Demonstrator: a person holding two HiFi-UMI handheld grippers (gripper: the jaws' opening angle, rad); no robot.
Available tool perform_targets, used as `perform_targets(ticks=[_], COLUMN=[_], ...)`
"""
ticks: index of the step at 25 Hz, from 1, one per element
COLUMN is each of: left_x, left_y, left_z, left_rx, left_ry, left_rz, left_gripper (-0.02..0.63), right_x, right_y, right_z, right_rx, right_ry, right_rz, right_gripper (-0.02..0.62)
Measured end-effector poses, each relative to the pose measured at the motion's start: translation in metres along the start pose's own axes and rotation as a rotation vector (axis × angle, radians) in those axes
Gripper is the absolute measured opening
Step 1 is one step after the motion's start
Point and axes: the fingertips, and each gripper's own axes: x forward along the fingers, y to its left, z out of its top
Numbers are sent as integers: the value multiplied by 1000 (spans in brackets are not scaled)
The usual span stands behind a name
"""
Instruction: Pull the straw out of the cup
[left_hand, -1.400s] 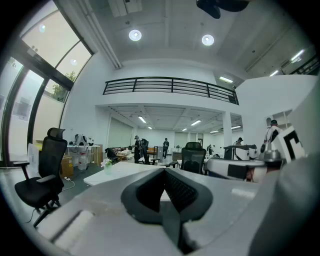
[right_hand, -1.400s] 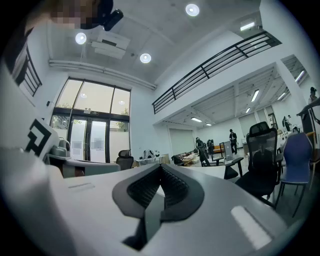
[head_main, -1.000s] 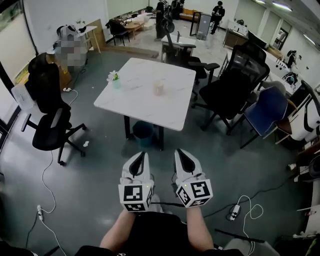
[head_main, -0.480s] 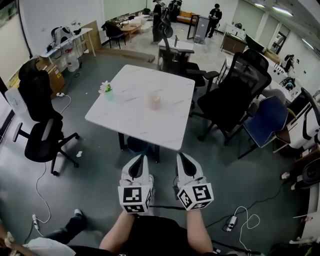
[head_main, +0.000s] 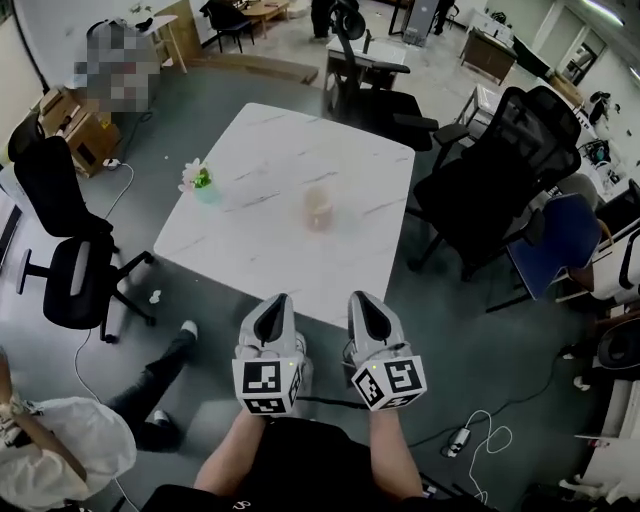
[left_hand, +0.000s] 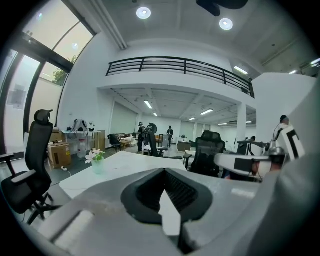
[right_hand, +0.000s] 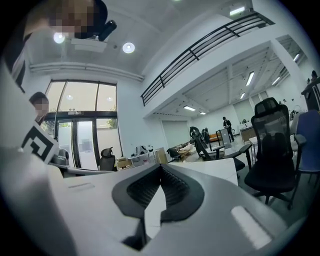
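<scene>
A pale pinkish cup (head_main: 319, 208) stands near the middle of the white marble table (head_main: 280, 260); it is blurred and I cannot make out the straw. Both grippers hover side by side just short of the table's near edge, pointing toward it. My left gripper (head_main: 279, 300) and my right gripper (head_main: 359, 298) are both shut, with nothing between their fingers. In the left gripper view the shut gripper (left_hand: 164, 171) hides the cup, and the table (left_hand: 120, 161) lies beyond it. The right gripper view shows that gripper (right_hand: 160, 167) with its tips together, the table (right_hand: 215, 171) behind.
A small vase of flowers (head_main: 200, 182) stands at the table's left edge. Black office chairs stand at the left (head_main: 70, 270), right (head_main: 500, 170) and far side (head_main: 375, 95); a blue chair (head_main: 555, 245) is further right. A person (head_main: 60, 440) sits low at bottom left, one leg (head_main: 160, 385) stretched out.
The table has come much closer and now lies just ahead of both grippers, which stay side by side and shut. A person has come into view at bottom left.
</scene>
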Motion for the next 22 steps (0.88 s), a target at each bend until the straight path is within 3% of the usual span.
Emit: perform_targets(ticks=[9, 22], left_x=[96, 163], left_y=[48, 51], left_z=[39, 26], left_rx=[22, -25], left_ry=[34, 111], left_rz=[-13, -36], left_gripper=[2, 2], right_x=[117, 160], right_y=[-24, -64], right_z=[20, -1], right_rx=[0, 11], right_ry=[11, 121], right_rz=[2, -18], right_gripper=[3, 8])
